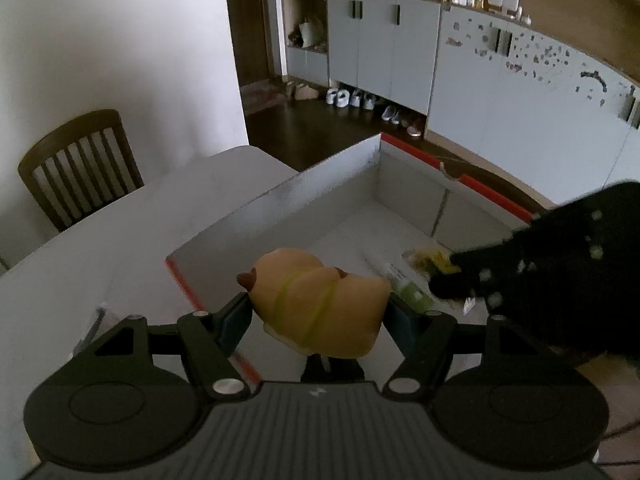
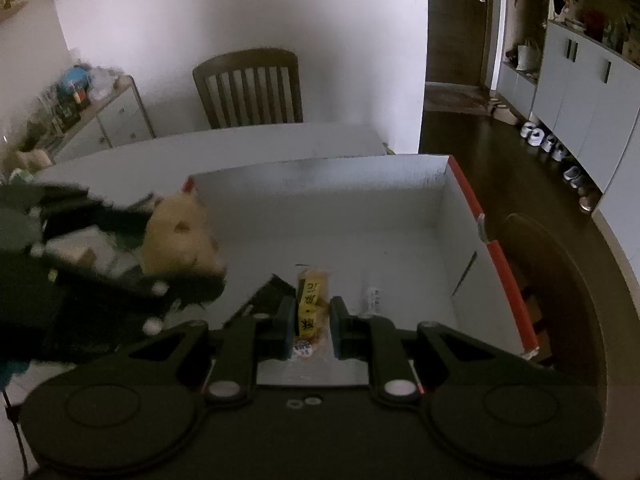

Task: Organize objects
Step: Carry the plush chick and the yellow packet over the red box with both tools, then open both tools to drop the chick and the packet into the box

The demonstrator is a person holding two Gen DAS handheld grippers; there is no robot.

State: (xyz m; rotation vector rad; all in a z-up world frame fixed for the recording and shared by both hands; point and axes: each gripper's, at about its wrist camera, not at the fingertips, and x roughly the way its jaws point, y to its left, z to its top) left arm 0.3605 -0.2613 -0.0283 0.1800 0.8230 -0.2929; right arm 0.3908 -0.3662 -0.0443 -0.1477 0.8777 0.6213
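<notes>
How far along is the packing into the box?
Done: a small white tube already lies in the white cardboard box with red edges. In hand: the left gripper holds a tan plush toy; the right gripper holds a yellow snack packet over the box. Left: release both.

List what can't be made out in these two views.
- Left wrist view: right gripper is a dark blur; its snack pack is barely visible.
- Right wrist view: left gripper and toy are motion-blurred.
- Both views: tube label too small to read.
- Box near wall hidden behind the grippers.
</notes>
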